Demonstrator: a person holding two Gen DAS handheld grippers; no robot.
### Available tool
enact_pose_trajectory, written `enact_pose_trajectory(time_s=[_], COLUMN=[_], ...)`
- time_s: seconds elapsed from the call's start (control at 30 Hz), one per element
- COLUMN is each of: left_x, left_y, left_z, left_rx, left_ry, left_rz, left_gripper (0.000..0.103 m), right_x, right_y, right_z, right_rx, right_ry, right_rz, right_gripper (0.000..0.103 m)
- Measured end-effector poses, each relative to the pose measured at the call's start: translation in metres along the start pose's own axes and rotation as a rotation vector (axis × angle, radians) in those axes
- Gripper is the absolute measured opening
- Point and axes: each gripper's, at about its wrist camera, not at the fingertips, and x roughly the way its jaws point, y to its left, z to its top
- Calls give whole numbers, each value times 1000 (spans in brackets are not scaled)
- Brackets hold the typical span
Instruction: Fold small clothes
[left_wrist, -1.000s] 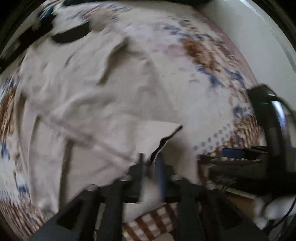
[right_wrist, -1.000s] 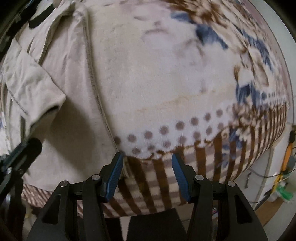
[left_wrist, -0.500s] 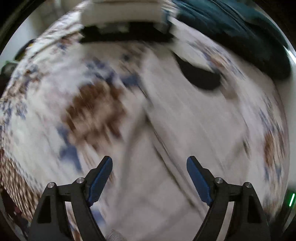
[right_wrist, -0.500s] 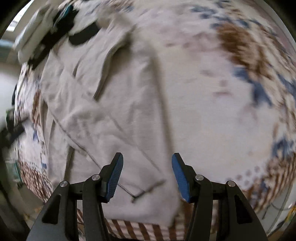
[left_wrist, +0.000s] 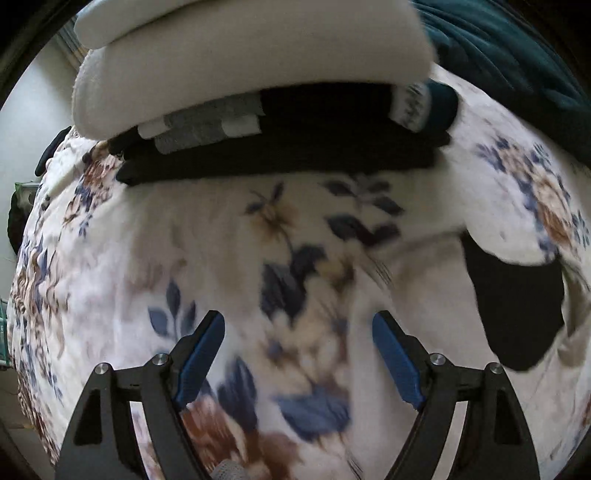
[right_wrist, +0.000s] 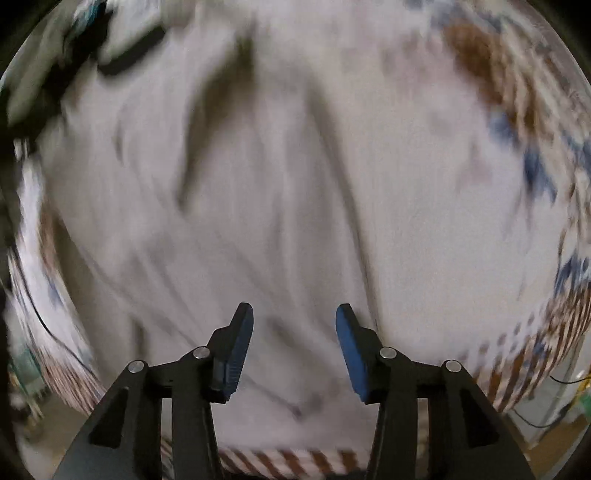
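Observation:
A beige shirt (right_wrist: 258, 206) lies spread and wrinkled on the floral blanket (right_wrist: 491, 155), blurred by motion. My right gripper (right_wrist: 294, 317) is open and empty just above its lower part. My left gripper (left_wrist: 298, 325) is open and empty over bare floral blanket (left_wrist: 207, 251). The shirt's black-lined collar (left_wrist: 517, 302) and a beige edge (left_wrist: 417, 258) show at the right of the left wrist view.
A stack of folded clothes (left_wrist: 280, 122), black below and white on top, lies ahead of the left gripper. A dark teal blanket (left_wrist: 517, 48) is at the far right. The bed's striped edge (right_wrist: 535, 350) and floor with cables (right_wrist: 554, 406) are lower right.
My left gripper let go of the shirt's hem, opened, and swung away toward the folded stack. My right gripper moved from the blanket's edge to over the shirt, staying open.

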Motion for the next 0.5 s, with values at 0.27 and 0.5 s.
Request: enact_pose_trajectory(time_s=[0.27, 0.5], left_x=[27, 32], left_y=[22, 26], left_z=[-5, -5], left_rx=[43, 54], left_ry=[35, 26], left_rz=[36, 10], left_gripper=[82, 82], right_x=[-18, 22], right_y=[57, 58], right_z=[201, 262], right_rx=[2, -55], right_ry=[-219, -156], right_rz=[-30, -188], right_gripper=[54, 51])
